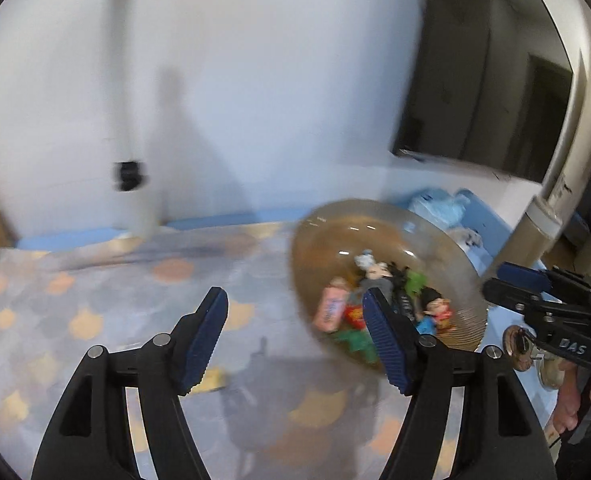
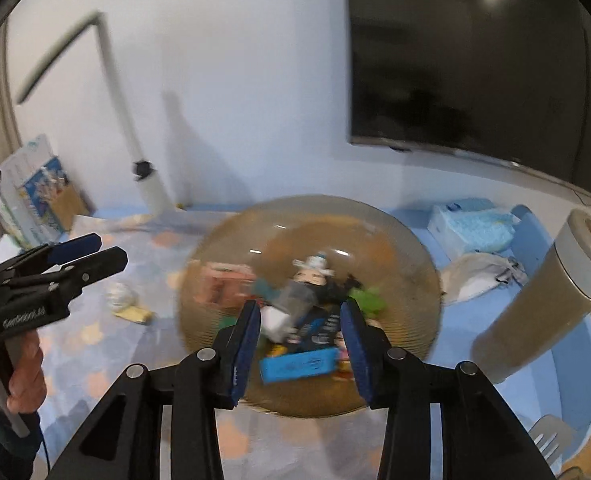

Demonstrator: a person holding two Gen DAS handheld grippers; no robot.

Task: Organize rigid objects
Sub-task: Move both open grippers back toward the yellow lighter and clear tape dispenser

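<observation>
Looking along the left hand-held gripper point(image 1: 295, 336), its jaws stand apart and empty; the brown bowl point(image 1: 335, 224) of small toys point(image 1: 331, 308) sits to its right on the table point(image 1: 95, 300).

The right hand-held gripper point(image 2: 301, 340), jaws apart and empty, points straight at the toys and is nearer.

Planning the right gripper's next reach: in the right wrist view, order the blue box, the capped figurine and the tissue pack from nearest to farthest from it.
1. Blue box, in the bowl, between the right gripper jaws' tips.
2. Capped figurine, mid-bowl, beyond.
3. Tissue pack, far right, outside the bowl.
</observation>
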